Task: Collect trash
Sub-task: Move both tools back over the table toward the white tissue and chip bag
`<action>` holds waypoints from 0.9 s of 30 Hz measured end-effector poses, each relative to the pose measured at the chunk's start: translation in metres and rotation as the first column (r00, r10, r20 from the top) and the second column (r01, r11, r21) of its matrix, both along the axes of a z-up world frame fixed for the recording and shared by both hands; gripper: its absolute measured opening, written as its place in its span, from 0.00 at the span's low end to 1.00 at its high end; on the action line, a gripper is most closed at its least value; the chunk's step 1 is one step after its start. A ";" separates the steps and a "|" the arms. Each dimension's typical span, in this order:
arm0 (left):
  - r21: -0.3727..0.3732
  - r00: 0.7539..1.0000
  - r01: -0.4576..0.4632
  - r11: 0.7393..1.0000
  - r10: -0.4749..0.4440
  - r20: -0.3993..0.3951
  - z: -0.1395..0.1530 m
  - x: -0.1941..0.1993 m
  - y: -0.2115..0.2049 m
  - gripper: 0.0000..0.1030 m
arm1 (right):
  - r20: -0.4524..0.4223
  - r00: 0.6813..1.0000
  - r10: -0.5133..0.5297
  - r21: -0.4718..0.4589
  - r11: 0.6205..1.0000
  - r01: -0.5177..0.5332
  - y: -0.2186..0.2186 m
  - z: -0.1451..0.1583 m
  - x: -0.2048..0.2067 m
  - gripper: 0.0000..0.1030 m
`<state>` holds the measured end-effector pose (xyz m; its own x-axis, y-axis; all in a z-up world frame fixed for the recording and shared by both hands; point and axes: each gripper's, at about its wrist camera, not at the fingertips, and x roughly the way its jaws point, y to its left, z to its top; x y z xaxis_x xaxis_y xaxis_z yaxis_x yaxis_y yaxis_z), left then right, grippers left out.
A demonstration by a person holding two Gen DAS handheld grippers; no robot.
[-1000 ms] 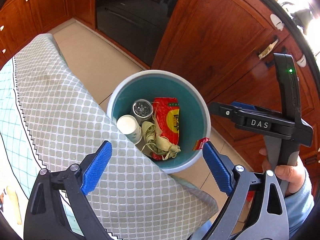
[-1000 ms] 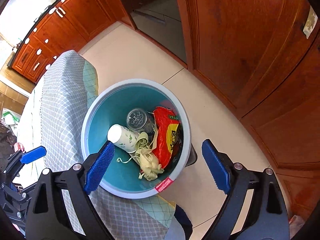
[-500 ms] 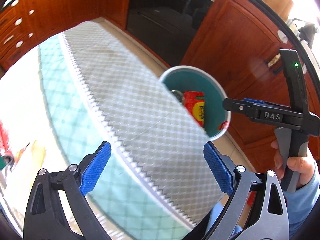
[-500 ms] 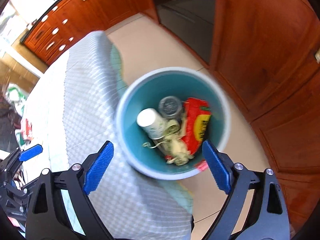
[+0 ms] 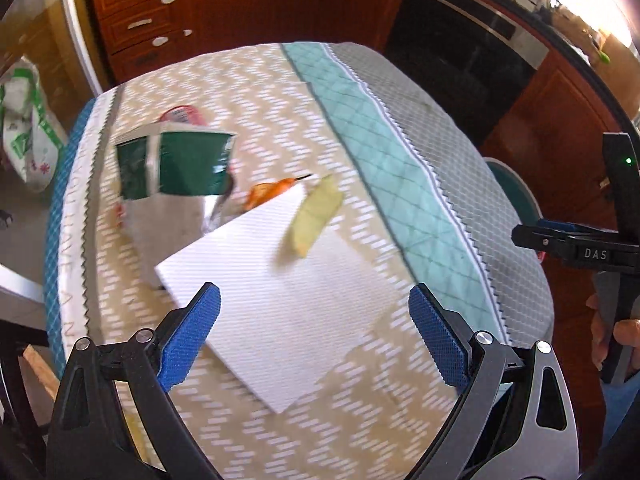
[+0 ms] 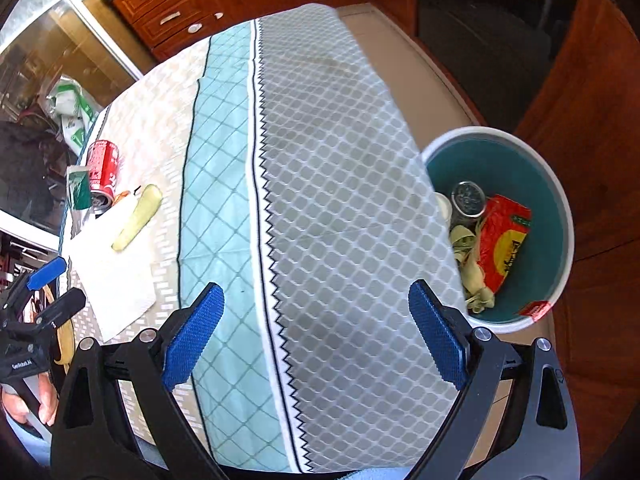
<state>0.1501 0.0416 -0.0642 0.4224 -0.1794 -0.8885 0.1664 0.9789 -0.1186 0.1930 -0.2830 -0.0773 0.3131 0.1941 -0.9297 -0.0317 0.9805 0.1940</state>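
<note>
My left gripper (image 5: 314,336) is open and empty, hovering over a white paper napkin (image 5: 280,296) on the table. A pale green peel (image 5: 316,216) lies on the napkin's far edge, with an orange scrap (image 5: 272,192), a green carton (image 5: 176,168) and a red can (image 6: 103,168) beyond. My right gripper (image 6: 316,336) is open and empty above the tablecloth's grey side. The teal trash bin (image 6: 556,216) stands on the floor to its right and holds a red wrapper (image 6: 504,248), a can, a cup and peels.
The table wears a patterned cloth (image 6: 224,128) that drapes over the right edge toward the bin. Wooden cabinets (image 5: 240,8) and a dark oven (image 5: 460,60) stand behind. A plastic bag (image 5: 24,128) lies on the floor at the far left.
Both grippers have swung left, away from the bin and over the table. The left wrist view now faces the napkin and table trash; the bin has slid to the right edge.
</note>
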 end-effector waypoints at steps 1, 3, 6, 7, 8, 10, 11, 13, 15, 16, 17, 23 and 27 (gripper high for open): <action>0.009 1.000 -0.021 1.000 0.021 0.006 0.000 -0.003 0.013 0.93 | -0.005 1.000 0.012 0.000 1.000 -0.012 0.009 -0.002 -0.001 0.87; 0.031 0.998 -0.063 0.998 0.063 0.007 -0.007 -0.004 0.034 0.93 | -0.015 0.999 0.033 0.003 0.999 -0.033 0.026 -0.005 -0.002 0.87; 0.033 0.996 -0.094 0.995 0.094 -0.008 -0.020 -0.004 0.057 0.93 | -0.035 0.997 0.069 0.004 0.998 -0.068 0.051 -0.012 -0.004 0.87; 0.032 0.995 -0.098 0.995 0.098 -0.017 -0.025 -0.003 0.061 0.93 | -0.042 0.996 0.078 0.005 0.997 -0.078 0.058 -0.015 -0.004 0.87; 0.029 0.995 -0.099 0.995 0.100 -0.027 -0.031 -0.002 0.063 0.93 | -0.049 0.995 0.088 0.005 0.996 -0.088 0.065 -0.017 -0.005 0.87; 0.012 0.994 -0.099 0.995 0.099 -0.044 -0.041 0.001 0.065 0.93 | -0.057 0.993 0.102 0.003 0.995 -0.102 0.074 -0.020 -0.006 0.87; 0.004 0.994 -0.098 0.995 0.098 -0.053 -0.047 0.004 0.065 0.93 | -0.057 0.992 0.108 -0.002 0.994 -0.108 0.078 -0.021 -0.006 0.87; -0.012 0.993 -0.094 0.995 0.093 -0.074 -0.056 0.008 0.062 0.93 | -0.057 0.991 0.119 -0.017 0.993 -0.120 0.082 -0.022 -0.007 0.87; -0.018 0.994 -0.082 0.996 0.081 -0.080 -0.060 0.010 0.056 0.93 | -0.060 0.990 0.126 -0.032 0.991 -0.129 0.084 -0.024 -0.007 0.87; -0.004 0.995 -0.077 0.997 0.076 -0.067 -0.060 0.010 0.051 0.93 | -0.062 0.990 0.129 -0.040 0.990 -0.132 0.083 -0.025 -0.007 0.87; -0.004 0.996 -0.064 0.998 0.064 -0.059 -0.060 0.010 0.047 0.93 | -0.066 0.990 0.128 -0.045 0.990 -0.131 0.082 -0.027 -0.006 0.87; -0.026 0.999 -0.006 1.000 0.005 -0.037 -0.057 0.007 0.023 0.69 | -0.084 0.991 0.103 -0.029 0.994 -0.106 0.073 -0.039 -0.002 0.87; -0.024 0.999 0.023 0.999 -0.024 -0.033 -0.055 0.007 0.011 0.37 | -0.089 0.991 0.098 -0.013 0.995 -0.100 0.065 -0.045 -0.005 0.87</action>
<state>0.1574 0.0525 -0.1196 0.3880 -0.2102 -0.8974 0.1851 0.9716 -0.1475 0.1881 -0.2184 -0.1218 0.2095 0.2039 -0.9563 -0.1125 0.9765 0.1836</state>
